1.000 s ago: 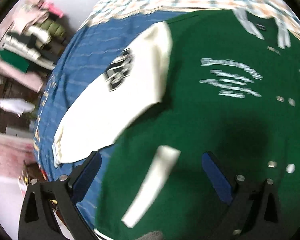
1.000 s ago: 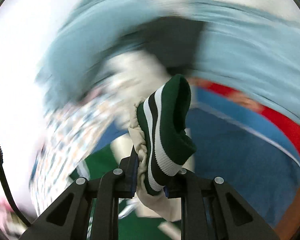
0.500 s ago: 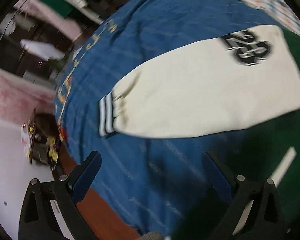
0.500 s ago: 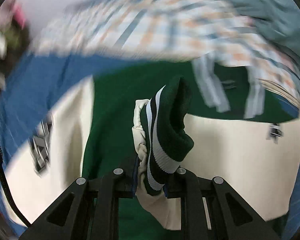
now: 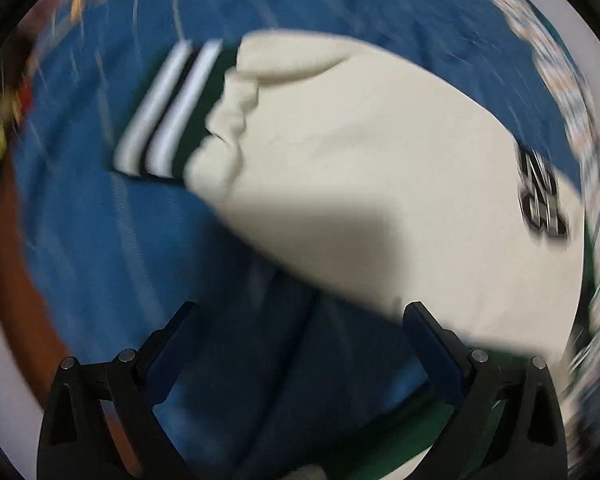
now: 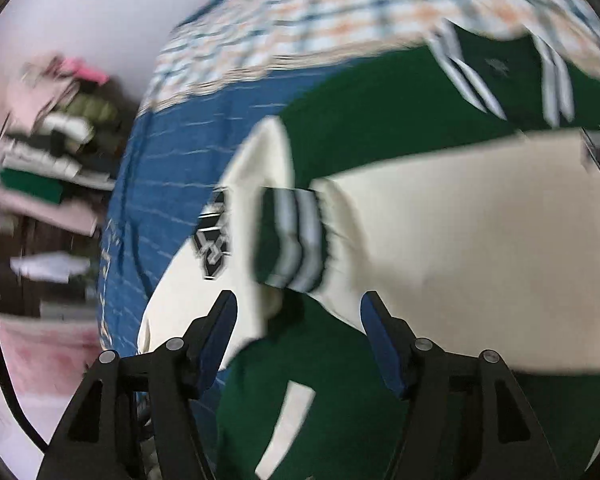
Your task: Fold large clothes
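A green varsity jacket (image 6: 380, 104) with cream sleeves lies on a blue bedspread (image 6: 168, 168). In the right wrist view one cream sleeve (image 6: 480, 240) lies folded across the green body, its striped cuff (image 6: 292, 236) just ahead of my open, empty right gripper (image 6: 298, 336). In the left wrist view the other cream sleeve (image 5: 380, 184) with a number patch (image 5: 540, 196) stretches out over the bedspread (image 5: 112, 260), its striped cuff (image 5: 168, 112) at the far left. My left gripper (image 5: 300, 344) is open and empty, hovering near the sleeve's lower edge.
A checked cloth (image 6: 340, 12) lies at the far side of the bed. Shelves with stacked clothes (image 6: 52, 148) stand to the left. A brown bed edge (image 5: 24, 300) shows at the left.
My right gripper has let go of the striped cuff and opened; the sleeve now lies across the jacket body. My left gripper has swung left along the other sleeve toward its cuff.
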The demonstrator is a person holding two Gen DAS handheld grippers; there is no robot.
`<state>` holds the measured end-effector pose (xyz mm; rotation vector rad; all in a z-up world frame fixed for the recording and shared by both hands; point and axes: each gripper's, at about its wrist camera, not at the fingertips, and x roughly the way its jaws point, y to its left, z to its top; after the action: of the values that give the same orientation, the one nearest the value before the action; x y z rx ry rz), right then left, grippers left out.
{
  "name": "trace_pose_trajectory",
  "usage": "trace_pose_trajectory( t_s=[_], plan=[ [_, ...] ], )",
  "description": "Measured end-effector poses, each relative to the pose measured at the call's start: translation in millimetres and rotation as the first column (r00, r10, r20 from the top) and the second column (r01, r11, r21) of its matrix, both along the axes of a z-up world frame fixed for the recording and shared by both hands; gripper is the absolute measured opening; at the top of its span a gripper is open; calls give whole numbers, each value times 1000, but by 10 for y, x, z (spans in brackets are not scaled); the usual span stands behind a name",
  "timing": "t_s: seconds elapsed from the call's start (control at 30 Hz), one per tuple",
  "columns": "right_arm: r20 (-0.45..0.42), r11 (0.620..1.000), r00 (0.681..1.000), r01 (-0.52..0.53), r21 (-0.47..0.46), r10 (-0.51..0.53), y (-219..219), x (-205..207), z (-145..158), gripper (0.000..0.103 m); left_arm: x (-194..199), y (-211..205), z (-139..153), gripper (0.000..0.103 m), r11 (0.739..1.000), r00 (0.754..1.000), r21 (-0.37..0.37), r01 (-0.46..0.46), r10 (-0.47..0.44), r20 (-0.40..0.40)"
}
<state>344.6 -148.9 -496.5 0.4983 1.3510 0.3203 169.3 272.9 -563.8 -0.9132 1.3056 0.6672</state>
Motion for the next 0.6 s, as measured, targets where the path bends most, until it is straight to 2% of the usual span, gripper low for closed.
trace_pose_trajectory(
  t_s=[0.03, 0.07, 0.13, 0.17, 0.2, 0.23, 0.27, 0.33, 0.4, 0.5, 0.53, 0.6],
  plan=[
    [-10, 1000, 1000, 11, -8, -11, -24, 18, -42, 66, 49, 82, -89, 102, 999, 999, -16, -41, 41, 10],
    [-16, 1000, 1000, 22, -13, -22, -65, 18, -58, 66, 115, 181, -147, 101, 997, 997, 1, -78, 78, 12],
    [-17, 999, 999, 33, -15, -34, -61, 42, -124, 65, 270, 376, -141, 90, 991, 993, 69, -116, 114, 35],
    [-18, 999, 999, 40, -14, -41, -28, 65, -168, 65, 360, 478, -107, 73, 986, 992, 115, -123, 121, 30],
    [-22, 999, 999, 47, -14, -47, 53, 114, -127, 65, 449, 571, -71, 51, 981, 993, 151, -120, 118, 24],
    [-26, 998, 998, 60, -4, -60, 83, 147, -94, 65, 533, 675, -17, 34, 974, 993, 193, -117, 115, 20],
    [-30, 997, 997, 73, 13, -73, 126, 193, -124, 65, 639, 834, 80, 13, 960, 994, 258, -110, 108, 20],
    [-40, 993, 994, 108, 52, -106, 236, 280, -196, 60, 814, 1077, 243, 6, 948, 996, 307, -87, 72, 61],
    [-82, 989, 989, 127, 77, -121, 436, 432, -370, 39, 1006, 1267, 447, 6, 928, 995, 368, -50, 15, 97],
    [-170, 991, 980, 114, 71, -100, 824, 620, -734, 30, 1335, 1418, 810, 4, 886, 984, 462, 39, -114, 135],
    [-194, 993, 977, 99, 58, -86, 941, 669, -846, 31, 1449, 1408, 954, 4, 865, 976, 496, 74, -165, 141],
    [-197, 998, 978, 69, 4, -67, 1075, 744, -885, 30, 1623, 1266, 1183, 4, 817, 958, 560, 136, -252, 135]
  ],
)
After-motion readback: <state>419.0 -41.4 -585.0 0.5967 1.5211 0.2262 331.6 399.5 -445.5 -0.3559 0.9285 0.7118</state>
